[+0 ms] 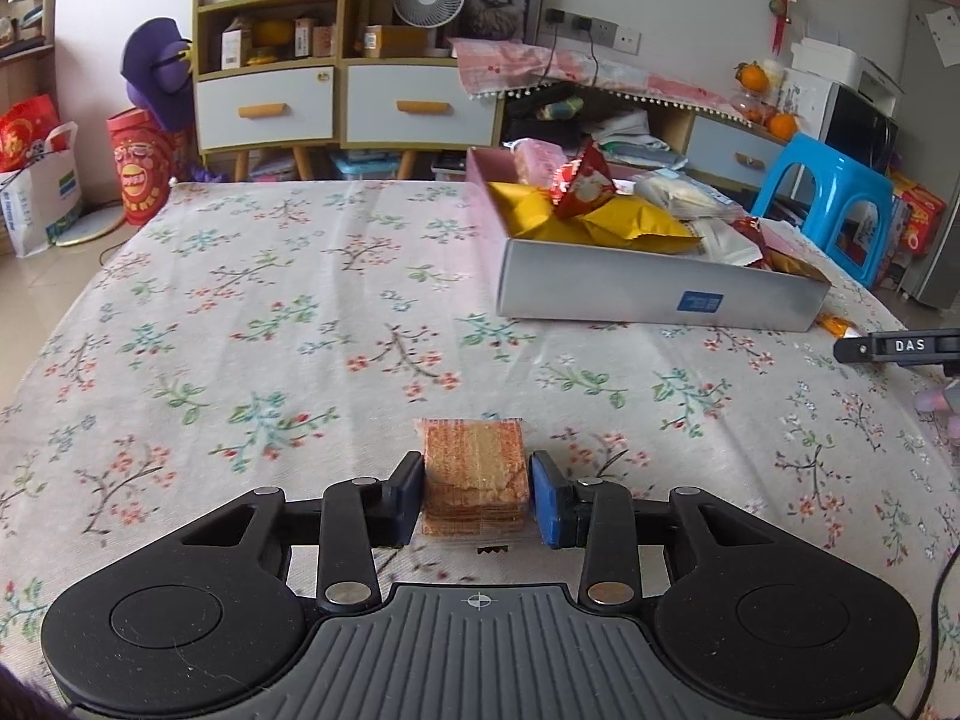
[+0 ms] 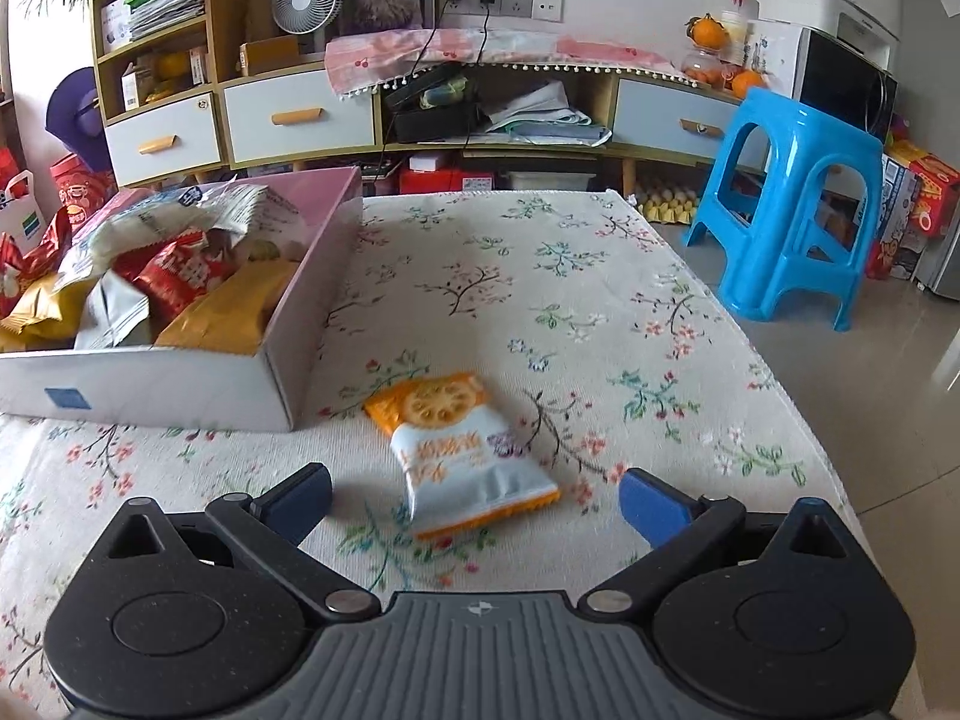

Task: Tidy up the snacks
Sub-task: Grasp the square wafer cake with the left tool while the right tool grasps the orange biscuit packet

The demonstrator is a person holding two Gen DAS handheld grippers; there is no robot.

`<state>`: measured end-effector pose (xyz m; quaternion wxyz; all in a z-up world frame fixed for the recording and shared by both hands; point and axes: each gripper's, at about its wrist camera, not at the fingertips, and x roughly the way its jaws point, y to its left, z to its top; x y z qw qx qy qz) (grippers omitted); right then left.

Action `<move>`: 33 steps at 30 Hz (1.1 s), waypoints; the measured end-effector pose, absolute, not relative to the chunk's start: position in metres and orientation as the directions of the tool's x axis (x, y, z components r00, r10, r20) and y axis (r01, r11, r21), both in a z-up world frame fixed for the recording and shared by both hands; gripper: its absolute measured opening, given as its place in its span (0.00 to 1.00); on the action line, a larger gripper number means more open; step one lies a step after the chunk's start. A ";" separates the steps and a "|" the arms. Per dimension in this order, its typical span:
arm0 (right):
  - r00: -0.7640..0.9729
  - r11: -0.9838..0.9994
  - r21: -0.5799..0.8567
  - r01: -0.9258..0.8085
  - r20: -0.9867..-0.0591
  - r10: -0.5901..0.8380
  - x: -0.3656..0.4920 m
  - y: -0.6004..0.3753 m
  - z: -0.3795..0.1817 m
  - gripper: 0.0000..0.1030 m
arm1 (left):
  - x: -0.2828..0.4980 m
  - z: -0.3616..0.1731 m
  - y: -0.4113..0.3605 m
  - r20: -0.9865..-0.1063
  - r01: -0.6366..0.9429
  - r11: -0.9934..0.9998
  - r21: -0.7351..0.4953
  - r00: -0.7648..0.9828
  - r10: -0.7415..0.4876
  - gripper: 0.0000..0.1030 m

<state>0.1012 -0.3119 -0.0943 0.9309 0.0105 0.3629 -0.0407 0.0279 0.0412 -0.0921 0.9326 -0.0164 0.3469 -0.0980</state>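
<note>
In the left wrist view my left gripper (image 1: 477, 495) is shut on a clear-wrapped stack of orange wafer biscuits (image 1: 474, 468), both pads pressing its sides just above the floral tablecloth. A grey cardboard box (image 1: 654, 291) with a pink inside, holding several snack bags, stands ahead to the right. In the right wrist view my right gripper (image 2: 474, 501) is open, its fingers wide on either side of a white and orange cracker packet (image 2: 462, 456) lying flat on the cloth. The same box (image 2: 150, 384) sits to the left of that packet.
A blue plastic stool (image 2: 798, 210) stands off the table's right edge. Cabinets with drawers (image 2: 300, 114) line the far wall. The tip of the other gripper (image 1: 900, 347) shows at the right of the left wrist view. Floral cloth (image 1: 270, 330) stretches left of the box.
</note>
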 end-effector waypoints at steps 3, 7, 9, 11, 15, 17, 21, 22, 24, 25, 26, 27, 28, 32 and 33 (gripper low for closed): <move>0.736 0.998 -0.002 0.064 -0.675 -0.048 0.105 -0.314 -0.093 0.77 | 0.031 -0.091 0.037 -0.647 0.179 0.978 -0.104 0.735 -0.203 0.33; 0.740 0.999 0.018 0.035 -0.672 -0.013 0.107 -0.316 -0.089 0.56 | 0.034 -0.091 0.035 -0.650 0.185 0.977 -0.108 0.730 -0.210 0.33; 0.742 1.000 0.018 0.020 -0.670 -0.002 0.107 -0.315 -0.087 0.42 | 0.034 -0.091 0.035 -0.652 0.184 0.977 -0.112 0.728 -0.212 0.33; 0.743 1.000 0.021 0.004 -0.670 0.012 0.106 -0.313 -0.085 0.31 | 0.035 -0.090 0.035 -0.654 0.182 0.977 -0.114 0.726 -0.212 0.33; 0.734 1.000 0.021 -0.009 -0.679 0.020 0.106 -0.308 -0.083 0.28 | 0.036 -0.089 0.035 -0.660 0.177 0.976 -0.124 0.720 -0.214 0.33; 0.727 1.000 0.024 -0.019 -0.685 0.030 0.105 -0.305 -0.082 0.28 | 0.037 -0.089 0.036 -0.664 0.174 0.976 -0.129 0.716 -0.216 0.33; 0.712 0.998 0.034 -0.057 -0.700 0.065 0.101 -0.294 -0.080 0.27 | 0.037 -0.088 0.036 -0.671 0.174 0.976 -0.132 0.709 -0.218 0.33; 0.708 0.997 0.035 -0.069 -0.702 0.074 0.100 -0.291 -0.079 0.27 | 0.036 -0.088 0.035 -0.672 0.175 0.976 -0.131 0.708 -0.218 0.33; 0.705 0.998 0.014 -0.068 -0.707 0.058 0.097 -0.285 -0.079 0.27 | 0.036 -0.088 0.035 -0.674 0.174 0.976 -0.133 0.706 -0.218 0.33; 0.702 0.998 0.013 -0.065 -0.710 0.055 0.097 -0.284 -0.078 0.27 | 0.036 -0.087 0.035 -0.675 0.174 0.976 -0.134 0.704 -0.218 0.33; 0.698 0.998 0.020 -0.060 -0.714 0.056 0.097 -0.285 -0.078 0.27 | 0.036 -0.087 0.034 -0.677 0.174 0.976 -0.134 0.703 -0.219 0.33; 0.693 0.998 0.032 -0.056 -0.719 0.062 0.096 -0.286 -0.077 0.27 | 0.037 -0.087 0.034 -0.679 0.174 0.975 -0.136 0.701 -0.219 0.33; 0.686 0.997 0.049 -0.052 -0.724 0.071 0.096 -0.288 -0.076 0.27 | 0.037 -0.087 0.034 -0.680 0.173 0.975 -0.139 0.699 -0.221 0.33; 0.664 0.996 0.085 -0.041 -0.742 0.091 0.094 -0.289 -0.073 0.27 | 0.037 -0.085 0.034 -0.687 0.170 0.974 -0.149 0.691 -0.226 0.33; 0.660 0.995 0.091 -0.038 -0.746 0.094 0.093 -0.289 -0.072 0.27 | 0.038 -0.085 0.034 -0.689 0.169 0.974 -0.152 0.688 -0.227 0.33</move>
